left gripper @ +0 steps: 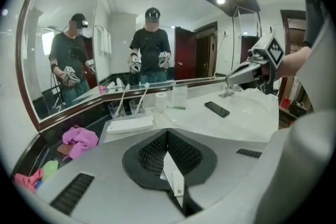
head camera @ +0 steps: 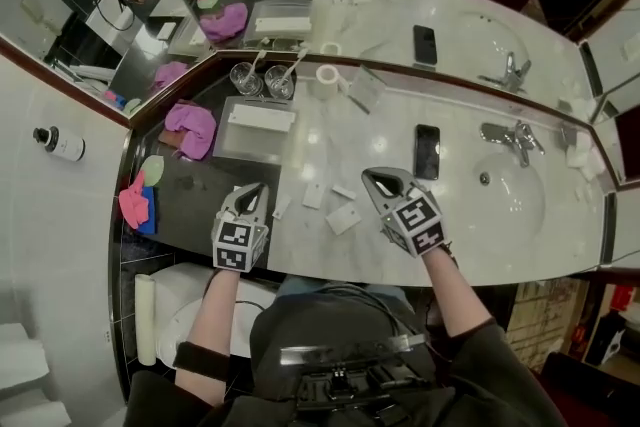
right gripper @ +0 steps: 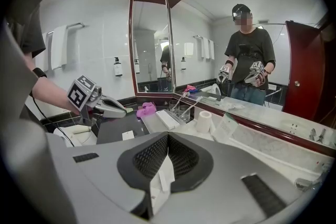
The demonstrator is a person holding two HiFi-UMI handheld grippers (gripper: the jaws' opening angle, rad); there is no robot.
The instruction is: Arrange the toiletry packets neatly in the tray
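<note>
My left gripper (head camera: 255,188) hovers over the counter's front edge, shut on a small white toiletry packet (left gripper: 174,174) that stands on edge between its jaws. My right gripper (head camera: 378,178) is also shut on a white packet (right gripper: 159,182). Between the two grippers, several loose white packets (head camera: 343,217) lie on the marble counter. The grey tray (head camera: 228,147) sits further back on the left and holds one long white packet (head camera: 262,118). Each gripper shows in the other's view: the right gripper (left gripper: 245,74) and the left gripper (right gripper: 107,107).
Two glasses with toothbrushes (head camera: 262,80) and a paper roll (head camera: 327,74) stand behind the tray. A pink cloth (head camera: 190,127) lies to its left. A black phone (head camera: 427,151), the faucet (head camera: 510,137) and the sink (head camera: 500,190) are to the right. Mirrors line the back.
</note>
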